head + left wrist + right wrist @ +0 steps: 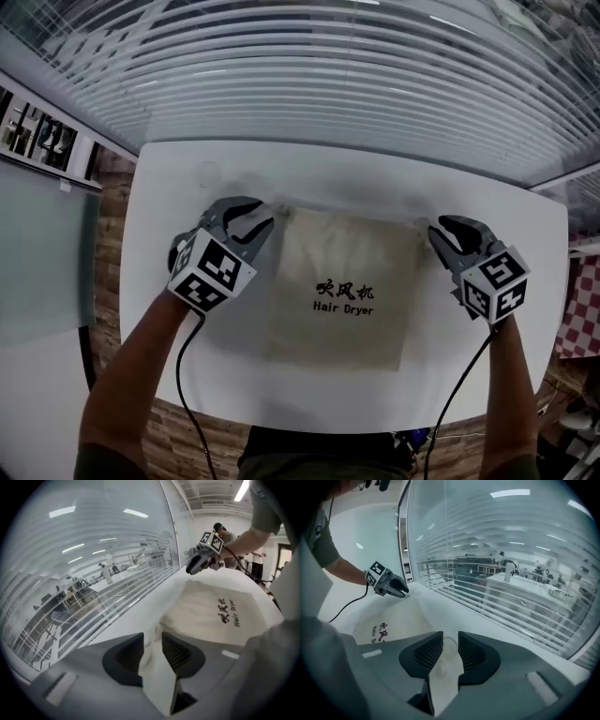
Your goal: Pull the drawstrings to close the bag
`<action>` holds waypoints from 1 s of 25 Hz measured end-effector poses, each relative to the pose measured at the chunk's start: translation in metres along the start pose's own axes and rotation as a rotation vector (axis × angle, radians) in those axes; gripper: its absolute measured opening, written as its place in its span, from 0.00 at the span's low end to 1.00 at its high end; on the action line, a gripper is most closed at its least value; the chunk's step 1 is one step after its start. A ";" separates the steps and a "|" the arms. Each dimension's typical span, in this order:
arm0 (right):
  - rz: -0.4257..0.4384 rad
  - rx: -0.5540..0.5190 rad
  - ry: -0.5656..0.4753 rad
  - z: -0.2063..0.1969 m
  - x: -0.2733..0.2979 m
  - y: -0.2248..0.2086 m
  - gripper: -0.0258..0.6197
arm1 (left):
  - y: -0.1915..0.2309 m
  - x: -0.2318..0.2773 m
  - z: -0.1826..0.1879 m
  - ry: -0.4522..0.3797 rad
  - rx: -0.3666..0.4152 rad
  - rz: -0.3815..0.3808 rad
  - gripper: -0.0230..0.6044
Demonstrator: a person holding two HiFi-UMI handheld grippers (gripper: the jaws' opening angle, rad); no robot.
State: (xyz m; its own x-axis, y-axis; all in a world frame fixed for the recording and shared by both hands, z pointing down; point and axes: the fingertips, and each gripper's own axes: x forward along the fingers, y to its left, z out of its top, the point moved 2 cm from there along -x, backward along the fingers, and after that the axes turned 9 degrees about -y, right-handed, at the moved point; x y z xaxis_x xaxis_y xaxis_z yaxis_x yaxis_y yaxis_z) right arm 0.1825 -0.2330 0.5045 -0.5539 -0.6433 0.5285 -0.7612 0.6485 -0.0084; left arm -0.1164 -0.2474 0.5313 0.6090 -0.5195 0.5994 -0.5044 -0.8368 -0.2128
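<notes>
Along the far side, a broad glass wall (328, 66) behind horizontal blinds. Below it, a white surface (337, 169) with rounded corners. Flat near the middle of that surface, a cream drawstring bag (342, 281), mouth toward the glass, top edge slightly puckered, black print "Hair Dryer" facing up. At the bag's top left corner, the left tongs (265, 223), marker cube toward the person; in the left gripper view, jaws apart and nothing pinched, the bag's gathered corner just ahead of the tips. At the top right corner, the right tongs (439, 234), jaws likewise parted, pads pressing on nothing. Between those right pads, a thin pale drawstring (446, 639), looped loose on the surface. From each tool toward the near edge, a trailing black cable (185, 366).
</notes>
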 end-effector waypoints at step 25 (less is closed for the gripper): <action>0.079 -0.018 0.149 -0.037 0.038 -0.009 0.06 | -0.001 0.019 -0.023 0.055 -0.158 -0.107 0.05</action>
State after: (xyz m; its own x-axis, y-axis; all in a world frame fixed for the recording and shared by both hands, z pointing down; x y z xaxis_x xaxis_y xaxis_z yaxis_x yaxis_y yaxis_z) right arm 0.1809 -0.2475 0.5561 -0.5541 -0.5236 0.6472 -0.7105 0.7026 -0.0399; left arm -0.1188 -0.2526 0.5610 0.6321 -0.4156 0.6540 -0.5313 -0.8468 -0.0246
